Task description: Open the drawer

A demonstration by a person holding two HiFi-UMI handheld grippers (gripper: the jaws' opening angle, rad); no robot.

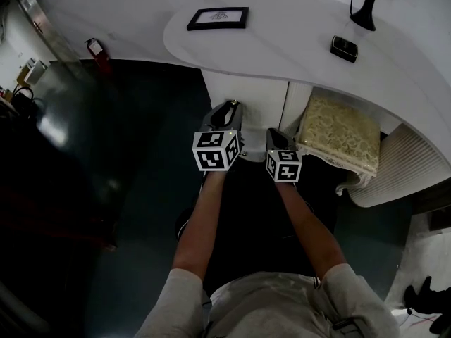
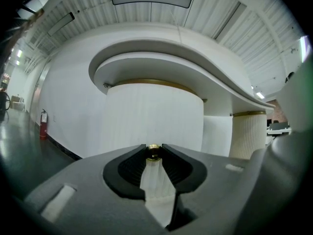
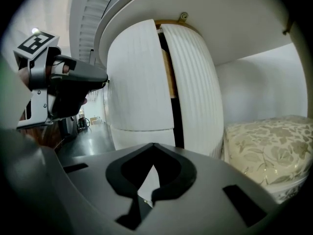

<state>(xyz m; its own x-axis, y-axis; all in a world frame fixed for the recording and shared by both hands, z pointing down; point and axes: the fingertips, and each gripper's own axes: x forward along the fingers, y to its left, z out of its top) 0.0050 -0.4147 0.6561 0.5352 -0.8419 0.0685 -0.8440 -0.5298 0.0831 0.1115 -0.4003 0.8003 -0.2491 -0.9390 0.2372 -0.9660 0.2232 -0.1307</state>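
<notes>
Brass showed between the tips of the left claw (image 2: 153, 147): the small round knob (image 2: 153, 153) of the drawer (image 2: 151, 114). The drawer's white curved front filled the left gripper view at twelve o'clock, tucked under the overhanging white bench (image 1: 296, 44). The two dark tips stood against the knob at its three and nine o'clock sides, so the left claw looked closed on it, level and square to the front. The right claw (image 3: 153, 146) was shut on nothing, its tips met. It hung low at about three o'clock of the left one, facing the dark seam between the drawer front and the ribbed panel (image 3: 195, 92) beside it. A floral-cushioned stool (image 3: 266, 148) lay further off at its four o'clock. The grasp appeared made and the pull seemed to be the step in hand; whether the drawer had come out at all could not be told. The next move probably called for a straight draw back toward the person, at six o'clock in the head view. The claw would need to stay level and squeeze firmly, since so small and smooth a knob could slip from the tips if the pull angled off.
</notes>
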